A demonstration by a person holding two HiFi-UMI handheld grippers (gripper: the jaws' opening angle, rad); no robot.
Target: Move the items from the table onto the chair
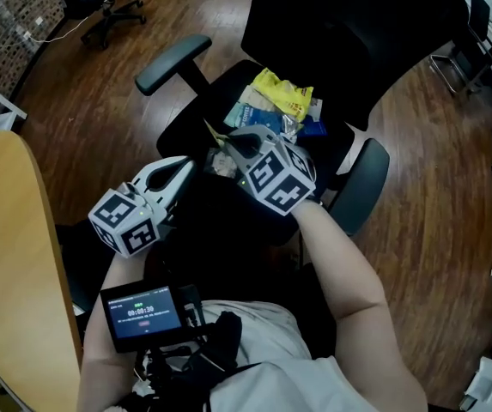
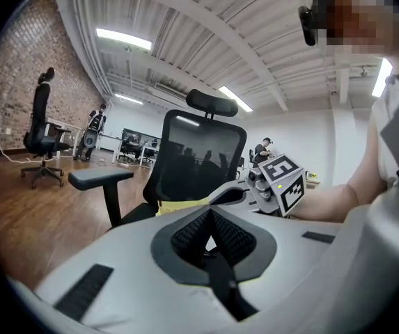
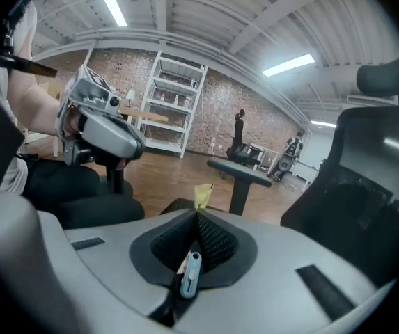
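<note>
- Yellow wrapper (image 3: pixel 202 195) is in your right gripper (image 3: pixel 198 218): the jaws are closed flat on it, and only a corner pokes out past the tips.
- Behind the pads, in that gripper's throat, sits a small pale-blue piece (image 3: pixel 190 275). What it is cannot be made out.
- Your left gripper (image 2: pixel 211 214) has its jaws pressed together with nothing between them.
- From overhead, your two grippers hang side by side and close together. The right one is over the front of the chair (image 1: pixel 349 41) seat, with the wrapper above the cushion.
- Your left gripper is just off the seat's near edge and points toward it.
- Further back on the seat lies the heap, with a yellow packet (image 1: pixel 284 93) on top.
- A blue-and-white packet (image 1: pixel 252 110) touches the yellow one on its near side.
- A foil scrap (image 1: pixel 290 127) and a dark blue bit (image 1: pixel 316 129) are tucked against them.
- The armrest (image 1: pixel 173 63) juts out to the left of the heap.
- The wooden table (image 1: pixel 5 256) runs along your left side, beside your left arm.
- Dark plank floor (image 1: pixel 434 187) lies all round the chair.
</note>
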